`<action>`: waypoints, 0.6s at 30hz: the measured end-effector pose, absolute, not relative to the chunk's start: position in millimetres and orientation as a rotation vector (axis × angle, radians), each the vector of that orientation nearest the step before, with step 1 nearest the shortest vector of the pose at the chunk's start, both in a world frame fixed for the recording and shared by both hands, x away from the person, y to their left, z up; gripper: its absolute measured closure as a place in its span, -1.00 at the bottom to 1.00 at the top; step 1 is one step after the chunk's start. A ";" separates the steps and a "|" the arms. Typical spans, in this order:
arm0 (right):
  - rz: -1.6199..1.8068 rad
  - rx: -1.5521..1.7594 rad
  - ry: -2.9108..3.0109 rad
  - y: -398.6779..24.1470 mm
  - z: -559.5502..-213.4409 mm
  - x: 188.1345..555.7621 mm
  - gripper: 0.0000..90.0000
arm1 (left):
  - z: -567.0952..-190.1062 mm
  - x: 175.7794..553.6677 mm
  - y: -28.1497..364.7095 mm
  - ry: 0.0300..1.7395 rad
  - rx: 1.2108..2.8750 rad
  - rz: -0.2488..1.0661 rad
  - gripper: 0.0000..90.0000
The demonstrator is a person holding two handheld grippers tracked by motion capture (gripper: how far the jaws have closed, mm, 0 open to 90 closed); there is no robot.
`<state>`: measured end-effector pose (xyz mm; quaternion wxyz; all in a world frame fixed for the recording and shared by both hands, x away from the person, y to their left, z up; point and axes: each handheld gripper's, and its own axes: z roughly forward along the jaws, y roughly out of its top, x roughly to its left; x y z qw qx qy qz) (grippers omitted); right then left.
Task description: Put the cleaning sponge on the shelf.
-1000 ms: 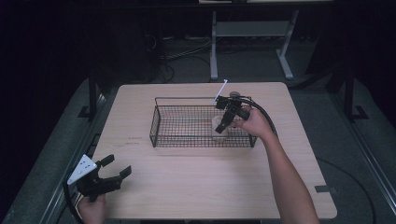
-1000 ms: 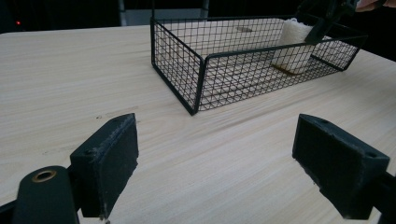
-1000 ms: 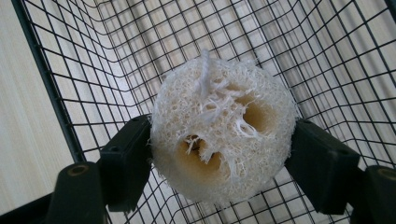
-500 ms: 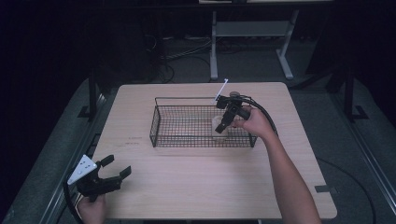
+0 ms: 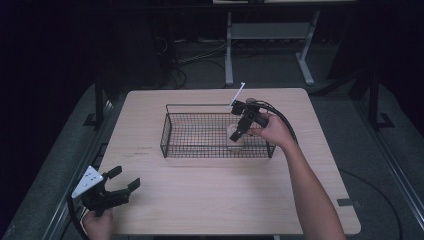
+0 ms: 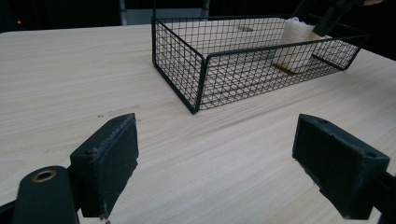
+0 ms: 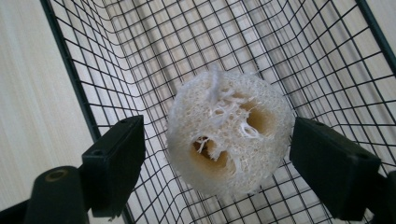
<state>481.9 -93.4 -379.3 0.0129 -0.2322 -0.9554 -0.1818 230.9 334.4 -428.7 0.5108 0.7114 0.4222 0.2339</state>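
Note:
A pale, round loofah piece [image 7: 229, 130] stands on the floor of a black wire basket [image 5: 200, 106] at its right end; it also shows in the high view [image 5: 234, 140] and in the left gripper view [image 6: 294, 44]. My right gripper [image 5: 239, 132] reaches down into the basket from the right. Its jaws have just been opening and stand on either side of the loofah, with a gap at the left pad [image 7: 116, 163]. My left gripper [image 5: 125, 178] rests open near the table's front left corner with nothing between its pads [image 6: 109, 163].
The basket [image 6: 196, 70] sits mid-table on a light wooden tabletop [image 5: 225, 200]. A white stick-like piece [image 5: 237, 95] rises at the basket's far right corner. A black cable [image 5: 280, 117] trails from the right gripper. Dark floor and a metal stand [image 5: 265, 35] lie behind the table.

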 end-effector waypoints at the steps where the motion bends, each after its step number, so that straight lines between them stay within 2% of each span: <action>1: -0.570 -0.722 -2.979 -93.7 -378.1 481.2 -0.61 | -428.8 230.8 334.0 1.015 1.710 0.563 -0.69; 18: -0.620 -0.709 -3.009 -101.9 -359.0 467.4 -0.62 | -429.0 229.1 333.4 1.017 1.723 0.560 -0.69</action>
